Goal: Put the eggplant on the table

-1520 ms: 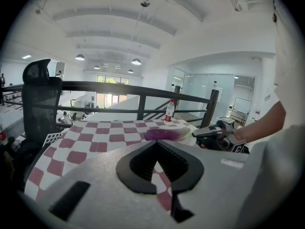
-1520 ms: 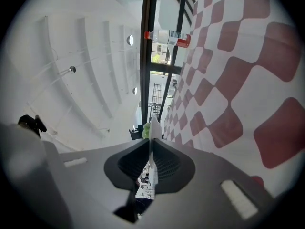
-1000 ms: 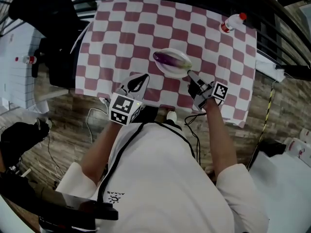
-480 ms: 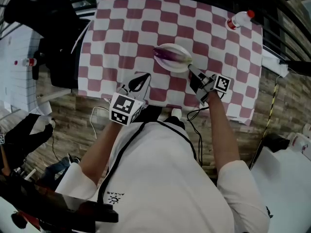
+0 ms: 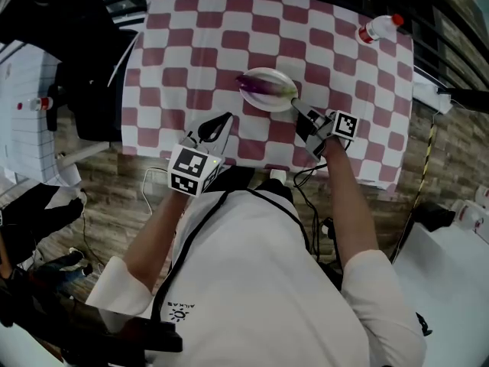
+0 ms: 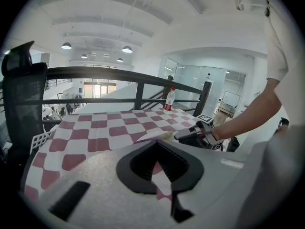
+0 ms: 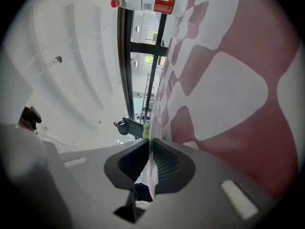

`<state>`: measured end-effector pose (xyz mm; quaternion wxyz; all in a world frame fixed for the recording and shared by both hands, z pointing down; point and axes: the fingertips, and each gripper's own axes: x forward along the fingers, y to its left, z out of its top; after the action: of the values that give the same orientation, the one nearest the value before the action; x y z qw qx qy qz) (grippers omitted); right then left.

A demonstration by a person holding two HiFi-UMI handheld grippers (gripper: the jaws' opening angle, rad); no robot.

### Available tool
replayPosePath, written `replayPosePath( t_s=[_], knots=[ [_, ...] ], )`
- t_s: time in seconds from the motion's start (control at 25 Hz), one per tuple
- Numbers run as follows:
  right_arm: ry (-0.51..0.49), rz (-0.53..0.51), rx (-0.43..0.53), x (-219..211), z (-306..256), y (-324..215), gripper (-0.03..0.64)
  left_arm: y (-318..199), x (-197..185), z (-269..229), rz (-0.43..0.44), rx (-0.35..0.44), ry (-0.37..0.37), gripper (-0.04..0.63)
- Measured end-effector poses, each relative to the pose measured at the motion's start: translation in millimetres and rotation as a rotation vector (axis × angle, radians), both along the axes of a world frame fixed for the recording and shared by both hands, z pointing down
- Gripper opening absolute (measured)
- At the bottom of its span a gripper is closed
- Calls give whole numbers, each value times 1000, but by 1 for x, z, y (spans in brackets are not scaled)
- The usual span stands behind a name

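Over the checkered table (image 5: 191, 37), right gripper (image 5: 298, 110) pinches the plate (image 5: 269, 105) (eggplant (image 5: 258, 89) on it); left gripper (image 5: 223, 119) pressed together.

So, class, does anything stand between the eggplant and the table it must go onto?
Only the white plate: the eggplant lies on it, and the right gripper pinches its rim. The checked cloth around it is bare.

The tablecloth (image 5: 191, 44) is matt cloth, the eggplant (image 5: 257, 90) glossy, the plate (image 5: 272, 75) smooth.
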<state>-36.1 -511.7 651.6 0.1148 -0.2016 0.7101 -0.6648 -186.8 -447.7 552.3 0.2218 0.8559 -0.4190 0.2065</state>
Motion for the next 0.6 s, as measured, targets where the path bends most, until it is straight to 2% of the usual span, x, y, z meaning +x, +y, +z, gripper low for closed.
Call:
replayPosePath(
  t_s=[0.6],
  knots=[
    [86,32,-54,8,23,-3,29,-7,-12,6,-13,-10,3,5]
  ],
)
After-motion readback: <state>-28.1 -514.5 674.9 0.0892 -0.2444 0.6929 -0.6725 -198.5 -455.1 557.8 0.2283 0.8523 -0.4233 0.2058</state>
